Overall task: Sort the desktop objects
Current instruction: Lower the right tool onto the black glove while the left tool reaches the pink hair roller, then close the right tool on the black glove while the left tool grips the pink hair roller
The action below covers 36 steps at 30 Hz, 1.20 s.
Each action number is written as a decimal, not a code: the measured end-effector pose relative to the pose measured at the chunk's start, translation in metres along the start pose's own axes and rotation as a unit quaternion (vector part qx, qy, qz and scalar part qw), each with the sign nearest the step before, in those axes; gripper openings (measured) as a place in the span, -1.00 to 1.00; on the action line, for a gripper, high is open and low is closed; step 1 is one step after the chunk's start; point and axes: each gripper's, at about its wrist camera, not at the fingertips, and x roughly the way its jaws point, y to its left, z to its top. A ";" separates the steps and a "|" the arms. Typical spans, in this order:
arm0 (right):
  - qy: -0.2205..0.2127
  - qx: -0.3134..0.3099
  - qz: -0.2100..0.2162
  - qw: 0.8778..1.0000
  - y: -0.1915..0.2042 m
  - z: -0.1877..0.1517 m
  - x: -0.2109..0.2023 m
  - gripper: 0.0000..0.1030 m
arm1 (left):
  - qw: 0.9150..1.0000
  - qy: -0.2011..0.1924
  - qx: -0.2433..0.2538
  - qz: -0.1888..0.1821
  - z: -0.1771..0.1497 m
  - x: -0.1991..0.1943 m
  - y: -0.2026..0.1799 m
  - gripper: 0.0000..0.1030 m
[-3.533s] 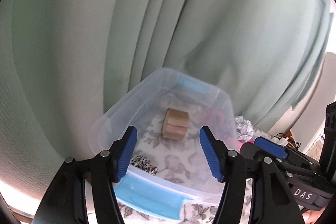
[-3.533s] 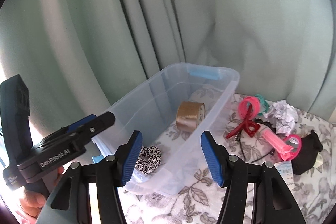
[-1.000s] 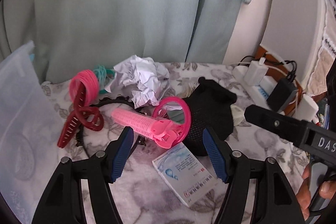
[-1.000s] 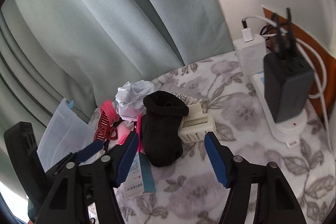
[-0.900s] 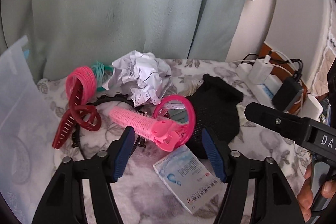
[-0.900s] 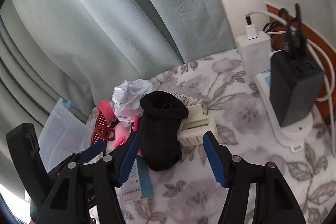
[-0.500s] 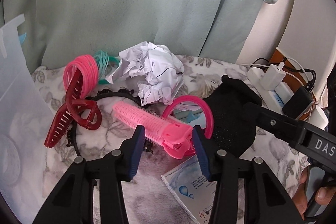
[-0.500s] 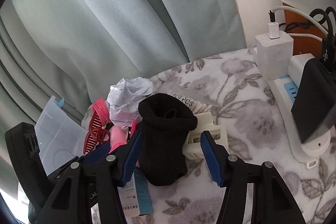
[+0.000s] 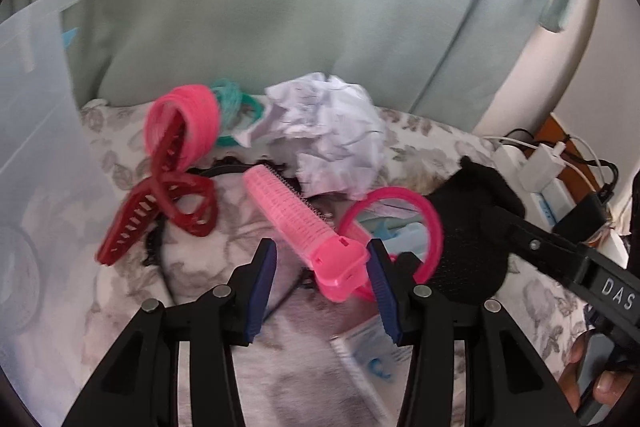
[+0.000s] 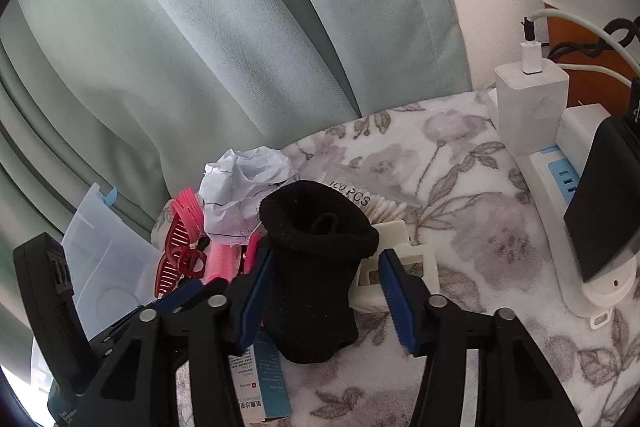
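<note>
Pink hair roller, frame centre: left tool is straddling its clip end, jaws parted. Black sock: right tool is bracketing it, unclenched.

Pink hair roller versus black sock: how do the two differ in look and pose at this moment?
The pink hair roller is a rigid, bristled plastic cylinder lying flat; the black sock is soft knit fabric standing with its opening up. The roller lies between the open left gripper fingers, the sock between the open right gripper fingers. Both sit on the floral cloth, neither clamped.
</note>
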 end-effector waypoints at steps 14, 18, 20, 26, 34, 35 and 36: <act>0.002 -0.001 0.006 1.000 -0.003 0.001 0.001 0.00 | 0.999 0.020 -0.022 -0.026 0.001 0.005 0.004 -0.07; 0.000 -0.001 0.005 1.000 -0.003 0.001 0.001 0.00 | 0.999 0.022 -0.027 -0.032 0.003 0.006 0.003 -0.07; 0.001 -0.001 0.005 1.000 -0.004 0.001 0.000 0.00 | 0.999 0.023 -0.029 -0.035 0.005 0.007 0.003 -0.29; -0.004 0.004 0.000 1.000 -0.001 -0.002 0.000 0.00 | 0.998 0.019 -0.037 -0.045 0.005 0.001 0.004 -0.49; -0.005 0.007 -0.002 1.000 0.002 -0.004 -0.001 0.00 | 0.998 0.006 -0.036 -0.055 0.001 -0.020 0.004 -0.87; -0.005 0.007 -0.002 1.000 0.003 -0.005 -0.001 0.00 | 0.998 0.007 -0.037 -0.056 -0.001 -0.021 0.005 -0.88; -0.006 0.008 -0.004 1.000 0.004 -0.006 0.000 -0.02 | 0.998 0.008 -0.037 -0.056 -0.001 -0.022 0.006 -0.88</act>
